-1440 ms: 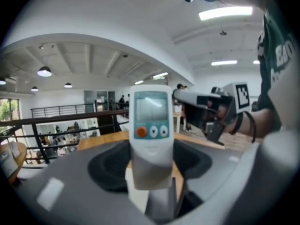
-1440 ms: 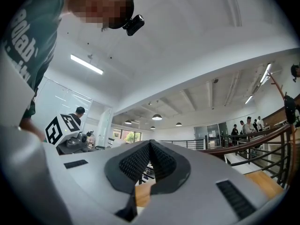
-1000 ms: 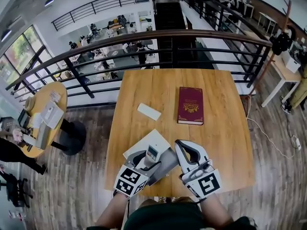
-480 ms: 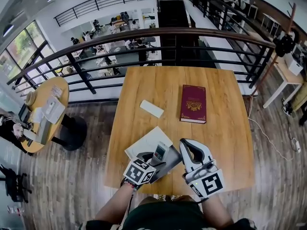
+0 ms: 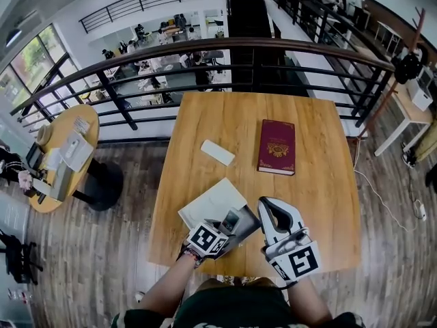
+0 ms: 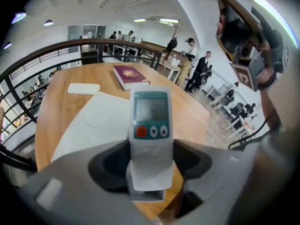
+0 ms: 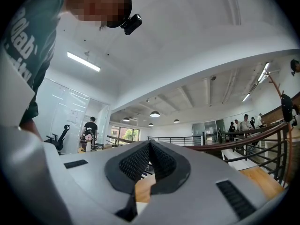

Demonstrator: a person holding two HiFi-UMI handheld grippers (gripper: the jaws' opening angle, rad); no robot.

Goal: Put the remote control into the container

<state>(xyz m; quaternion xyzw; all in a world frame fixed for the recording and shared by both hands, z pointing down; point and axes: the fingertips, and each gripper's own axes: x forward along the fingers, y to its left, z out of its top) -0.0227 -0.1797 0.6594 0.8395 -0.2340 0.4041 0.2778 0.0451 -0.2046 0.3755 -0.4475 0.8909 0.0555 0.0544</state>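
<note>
My left gripper (image 5: 234,224) is shut on the remote control (image 5: 230,220), a white handset with a teal face, a grey screen and an orange button (image 6: 150,121). It hangs over the near corner of the flat white container (image 5: 213,201), which lies on the wooden table (image 5: 314,183); the left gripper view shows the container (image 6: 101,121) just past the remote. My right gripper (image 5: 276,214) is shut with nothing in it, beside the left one near the table's front edge. Its pads (image 7: 140,161) meet and it tilts up toward the ceiling.
A maroon book (image 5: 276,147) lies at the middle right of the table, and a small white oblong object (image 5: 218,152) lies beyond the container. A black railing (image 5: 273,67) runs behind the table's far edge. A round side table (image 5: 65,156) stands at the left.
My left gripper has swung to the right and a little forward with the remote still in it. The right gripper has barely moved.
</note>
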